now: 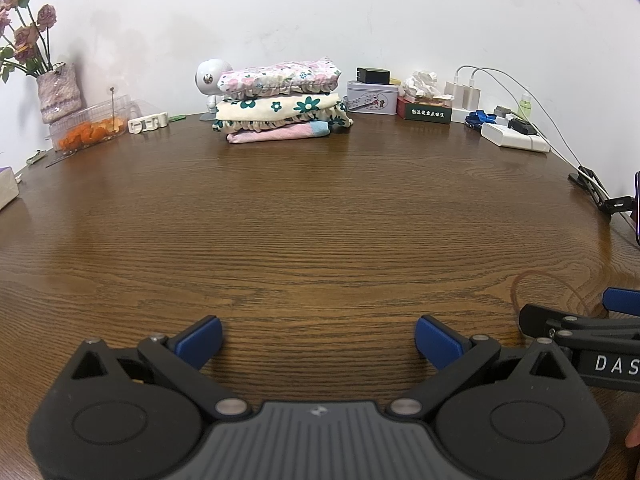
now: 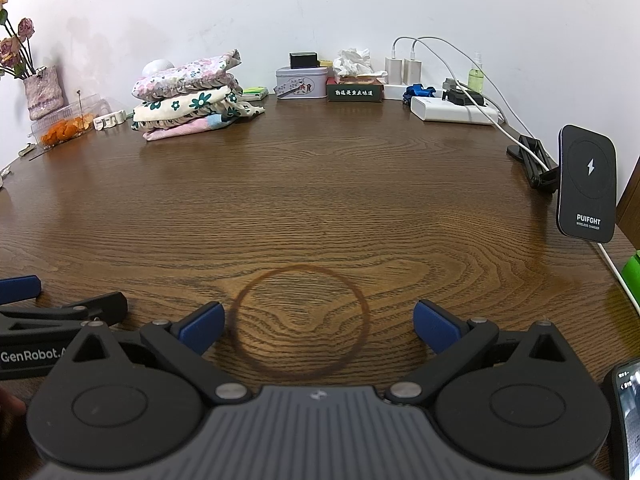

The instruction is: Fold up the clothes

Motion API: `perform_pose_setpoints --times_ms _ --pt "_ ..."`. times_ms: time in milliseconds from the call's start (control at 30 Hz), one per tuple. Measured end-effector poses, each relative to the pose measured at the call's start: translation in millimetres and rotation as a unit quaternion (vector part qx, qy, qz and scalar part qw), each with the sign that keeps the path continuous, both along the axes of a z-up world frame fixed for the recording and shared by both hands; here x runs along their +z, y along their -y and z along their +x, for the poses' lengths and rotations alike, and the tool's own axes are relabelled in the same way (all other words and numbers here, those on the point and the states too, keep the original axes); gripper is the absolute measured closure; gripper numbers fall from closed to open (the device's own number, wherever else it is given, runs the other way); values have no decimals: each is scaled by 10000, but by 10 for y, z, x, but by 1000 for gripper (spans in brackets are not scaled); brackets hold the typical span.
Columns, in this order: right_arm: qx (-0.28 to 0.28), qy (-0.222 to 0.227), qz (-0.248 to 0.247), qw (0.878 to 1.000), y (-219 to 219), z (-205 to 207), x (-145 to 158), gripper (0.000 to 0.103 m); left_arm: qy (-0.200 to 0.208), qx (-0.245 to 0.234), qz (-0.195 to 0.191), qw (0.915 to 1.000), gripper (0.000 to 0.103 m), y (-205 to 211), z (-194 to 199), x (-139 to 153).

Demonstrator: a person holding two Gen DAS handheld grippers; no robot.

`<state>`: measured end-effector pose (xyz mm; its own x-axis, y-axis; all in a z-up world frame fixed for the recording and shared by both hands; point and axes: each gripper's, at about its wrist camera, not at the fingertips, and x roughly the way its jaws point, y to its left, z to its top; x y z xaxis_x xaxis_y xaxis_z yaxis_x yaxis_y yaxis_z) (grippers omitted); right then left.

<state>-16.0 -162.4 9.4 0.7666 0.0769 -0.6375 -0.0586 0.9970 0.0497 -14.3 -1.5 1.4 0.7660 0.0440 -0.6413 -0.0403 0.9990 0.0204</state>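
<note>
A stack of folded clothes lies at the back of the wooden table: a pink floral piece on top, a cream piece with green flowers under it, a pink and blue one at the bottom. The right wrist view shows the same stack at the far left. My left gripper stands open low over the near table edge, holding nothing. My right gripper is open too, over a dark ring stain, empty. Each gripper shows at the edge of the other's view, side by side.
Along the back wall are a vase of dried roses, a plastic box of orange peel, a tin, a tissue box, chargers and a power strip. A wireless charger stand rises at the right edge. A phone lies near right.
</note>
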Motion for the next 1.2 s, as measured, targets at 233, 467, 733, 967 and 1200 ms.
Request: perform_pose_setpoints --times_ms 233,467,733,967,1200 --pt "2 5 18 10000 8 1 -1 1 1 -12 -1 10000 0 1 -3 1" --pt "3 9 19 10000 2 -2 2 1 3 -17 -4 10000 0 6 -5 -2" --pt "5 9 21 10000 4 -1 2 1 3 -19 -3 10000 0 2 0 -2" --pt "3 12 33 10000 4 -5 4 1 2 -30 -1 10000 0 1 4 -2" --pt "-4 18 55 10000 1 -12 8 1 3 -39 -2 10000 0 1 4 -2"
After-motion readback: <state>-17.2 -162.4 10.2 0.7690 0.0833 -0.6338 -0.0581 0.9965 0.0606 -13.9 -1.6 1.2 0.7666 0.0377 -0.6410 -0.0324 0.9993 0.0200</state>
